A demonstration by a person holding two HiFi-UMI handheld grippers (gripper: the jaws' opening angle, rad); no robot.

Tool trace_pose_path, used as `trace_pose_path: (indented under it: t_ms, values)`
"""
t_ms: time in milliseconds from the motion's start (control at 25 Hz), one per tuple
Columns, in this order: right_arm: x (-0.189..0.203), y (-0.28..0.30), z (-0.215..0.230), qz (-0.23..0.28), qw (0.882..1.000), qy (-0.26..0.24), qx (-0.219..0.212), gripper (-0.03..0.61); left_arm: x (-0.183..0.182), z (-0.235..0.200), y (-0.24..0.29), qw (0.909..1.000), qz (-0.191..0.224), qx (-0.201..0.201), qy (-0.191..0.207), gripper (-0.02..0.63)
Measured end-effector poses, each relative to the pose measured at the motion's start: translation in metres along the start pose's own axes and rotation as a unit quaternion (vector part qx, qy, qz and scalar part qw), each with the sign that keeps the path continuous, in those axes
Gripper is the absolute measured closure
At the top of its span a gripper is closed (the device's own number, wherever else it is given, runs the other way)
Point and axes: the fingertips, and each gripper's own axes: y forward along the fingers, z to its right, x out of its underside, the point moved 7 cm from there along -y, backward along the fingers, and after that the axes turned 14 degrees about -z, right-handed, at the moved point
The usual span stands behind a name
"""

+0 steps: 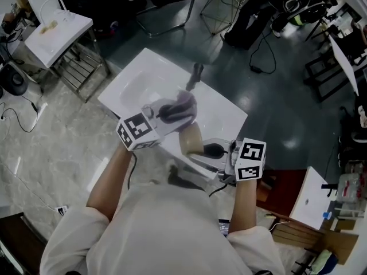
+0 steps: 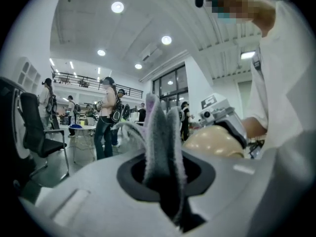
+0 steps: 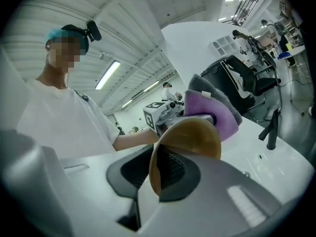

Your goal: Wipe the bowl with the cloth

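Note:
In the head view I hold both grippers close together over a white sink basin [image 1: 135, 85]. My left gripper [image 1: 166, 114] is shut on a grey and purple cloth [image 1: 180, 107]; in the left gripper view the cloth [image 2: 165, 139] stands up from between the jaws. My right gripper [image 1: 209, 150] is shut on the rim of a tan bowl [image 1: 191, 140]. In the right gripper view the bowl [image 3: 192, 139] is tilted, with its rim pinched between the jaws. The cloth [image 3: 216, 113] lies against the bowl's far edge. The bowl [image 2: 217, 141] shows to the cloth's right.
A dark faucet handle [image 1: 195, 76] rises at the basin's far edge and shows as a black lever [image 3: 272, 128]. A white side table [image 1: 54, 33] stands at the back left. Cables lie on the floor. Several people [image 2: 106, 117] stand in the background.

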Motion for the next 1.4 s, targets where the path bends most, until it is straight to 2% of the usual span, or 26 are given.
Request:
trace_pose_path:
  t_ms: [200,360,680,880,1040,1200,1320,1400]
  values:
    - [-0.001,-0.012,-0.007,0.048,0.998,-0.004,-0.040,0.543,0.007,0.008,-0.003,0.9939,0.078,0.056,-0.053,0.557]
    - [-0.004,-0.019,-0.007,0.073,0.995,-0.013,-0.066,0.540,0.018,0.006,-0.007,0.9821,0.126,0.089,-0.108,0.557]
    - [-0.018,-0.038,0.005,0.138,0.988,-0.009,-0.063,0.561,0.036,0.005,-0.011,0.9614,0.175,0.121,-0.174,0.557]
    - [-0.024,-0.042,0.009,0.179,0.982,-0.002,-0.068,0.557,0.039,0.008,-0.010,0.9445,0.218,0.120,-0.215,0.557]
    - [-0.026,-0.041,0.011,0.206,0.976,0.011,-0.073,0.554,0.042,0.011,-0.010,0.9385,0.229,0.116,-0.231,0.557]
    - [-0.035,-0.036,0.020,0.224,0.973,0.023,-0.053,0.561,0.047,0.010,-0.016,0.9360,0.232,0.124,-0.234,0.557]
    - [-0.042,-0.039,0.031,0.244,0.969,0.040,-0.020,0.562,0.045,0.013,-0.015,0.9284,0.245,0.139,-0.242,0.557]
    - [-0.046,-0.038,0.036,0.245,0.968,0.047,0.006,0.561,0.042,0.017,-0.014,0.9267,0.248,0.145,-0.242,0.557]
